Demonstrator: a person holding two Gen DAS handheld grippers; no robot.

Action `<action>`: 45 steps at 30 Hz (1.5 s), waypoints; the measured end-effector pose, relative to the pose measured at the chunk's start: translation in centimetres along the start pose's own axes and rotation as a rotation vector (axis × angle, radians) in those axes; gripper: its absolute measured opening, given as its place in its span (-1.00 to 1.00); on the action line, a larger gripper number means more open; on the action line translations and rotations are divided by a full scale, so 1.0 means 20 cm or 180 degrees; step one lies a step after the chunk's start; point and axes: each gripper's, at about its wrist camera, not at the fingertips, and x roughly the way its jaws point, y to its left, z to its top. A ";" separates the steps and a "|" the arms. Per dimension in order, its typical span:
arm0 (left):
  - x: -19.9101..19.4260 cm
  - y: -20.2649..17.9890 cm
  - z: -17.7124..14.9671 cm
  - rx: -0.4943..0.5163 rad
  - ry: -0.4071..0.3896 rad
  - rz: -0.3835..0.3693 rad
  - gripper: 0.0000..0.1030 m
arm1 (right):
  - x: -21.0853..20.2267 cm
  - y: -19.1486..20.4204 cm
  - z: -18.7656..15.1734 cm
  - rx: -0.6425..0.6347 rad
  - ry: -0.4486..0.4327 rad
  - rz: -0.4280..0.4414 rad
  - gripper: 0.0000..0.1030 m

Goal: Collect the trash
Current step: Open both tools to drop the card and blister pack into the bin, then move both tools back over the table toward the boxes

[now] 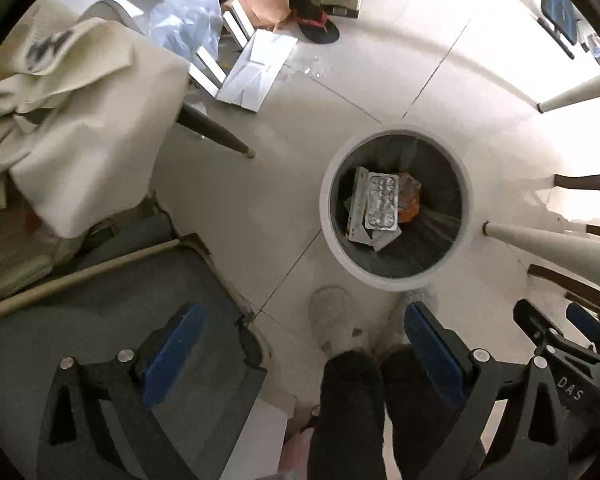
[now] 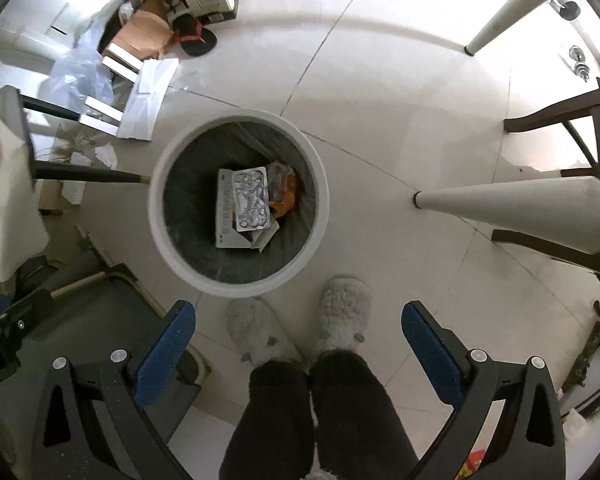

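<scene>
Both cameras look straight down at a tiled floor (image 2: 380,80); a round white trash bin (image 2: 236,280) with a dark liner stands there, and inside it lie a silver blister pack (image 2: 253,200) on top of a flat white carton (image 2: 225,216), with an orange wrapper (image 2: 283,192) just beside them.

The left gripper (image 1: 300,344) is spread wide with nothing between its 2 blue pads (image 1: 172,348); the bin (image 1: 396,280) sits ahead of it and toward its right finger, well below.

The right gripper (image 2: 298,344) is likewise wide apart and holds nothing; the bin lies ahead of it, nearer its left finger, its near rim just beyond the fingertips in the right wrist view.

2 fluffy grey slippers (image 2: 344,312) and dark trouser legs (image 2: 340,412) stand between the right gripper's fingers, just beside the bin's near rim.

A chair draped in cream cloth (image 1: 88,128) is left of the bin; white desk legs (image 2: 512,204) are right of it; flattened cardboard (image 2: 148,96), clear plastic bags (image 2: 80,76) and a brown paper bag (image 2: 144,32) lie further off, well apart from both grippers.
</scene>
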 end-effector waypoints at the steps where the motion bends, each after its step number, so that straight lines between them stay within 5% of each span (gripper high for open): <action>1: -0.05 0.00 -0.02 -0.0004 -0.0010 -0.0003 1.00 | -0.04 0.00 -0.01 -0.0009 -0.0011 0.0004 1.00; 17: -1.06 0.15 -0.26 0.0032 -0.0332 -0.0060 1.00 | -1.15 0.06 -0.26 0.0118 -0.0218 0.0256 0.99; 25: -1.53 0.06 -0.09 -0.0012 -0.0763 -0.0058 1.00 | -1.68 -0.01 -0.14 0.0282 -0.0487 0.0546 0.99; 30: -1.76 -0.16 0.17 0.0088 -0.1128 0.0081 1.00 | -1.91 -0.15 0.20 0.0336 -0.0644 0.0642 0.99; 34: -1.86 -0.38 0.50 0.0185 -0.1330 0.0358 1.00 | -2.00 -0.28 0.63 0.0246 -0.0736 0.0463 0.99; 40: -1.89 -0.65 1.05 0.0408 -0.1311 0.0554 1.00 | -1.97 -0.45 1.32 -0.0020 -0.0653 0.0219 0.99; 45: -1.84 -0.91 1.50 0.1074 -0.1065 0.0637 1.00 | -1.84 -0.47 1.78 -0.0189 -0.0531 0.0178 0.80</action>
